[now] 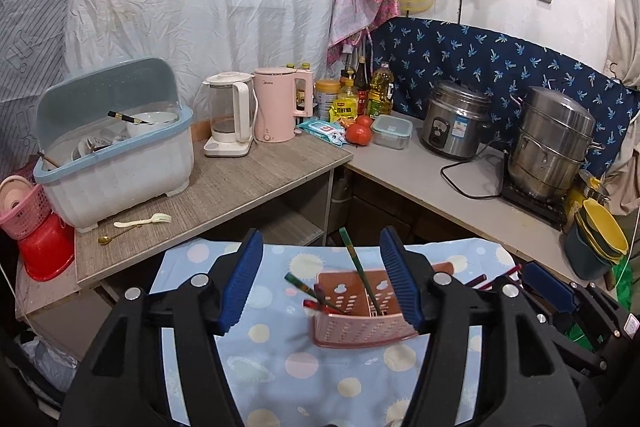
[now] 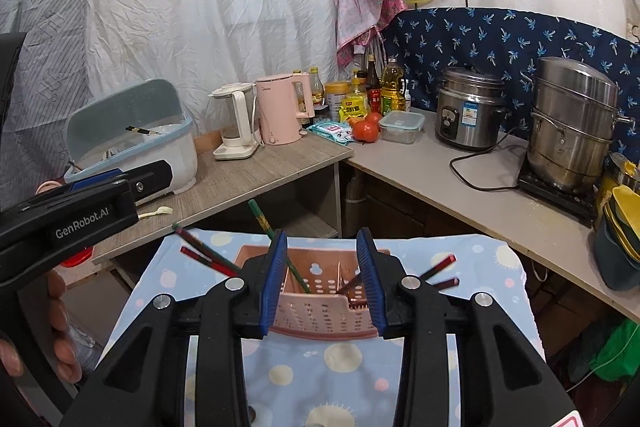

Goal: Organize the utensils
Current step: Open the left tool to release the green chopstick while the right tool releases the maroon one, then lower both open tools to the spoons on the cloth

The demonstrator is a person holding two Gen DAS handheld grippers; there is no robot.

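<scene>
A pink perforated utensil holder (image 1: 362, 323) (image 2: 320, 301) stands on a blue dotted cloth (image 1: 272, 359) (image 2: 316, 359). Green and red chopsticks (image 1: 356, 267) (image 2: 280, 247) lean in it. More red chopsticks (image 2: 442, 273) lie on the cloth to its right. My left gripper (image 1: 320, 281) is open and empty, just before the holder. My right gripper (image 2: 323, 277) is open and empty, its jaws on either side of the holder's near wall. A cream spoon (image 1: 144, 221) (image 2: 158, 213) and a gold spoon (image 1: 114, 235) lie on the wooden table.
A lidded dish rack (image 1: 116, 155) (image 2: 136, 151) with bowls and chopsticks sits on the wooden table (image 1: 248, 183). Two kettles (image 1: 256, 111), bottles, tomatoes (image 1: 360, 133), a rice cooker (image 1: 456, 125) and a steel steamer (image 1: 554, 143) stand on the counters. Pink and red baskets (image 1: 36, 223) are at left.
</scene>
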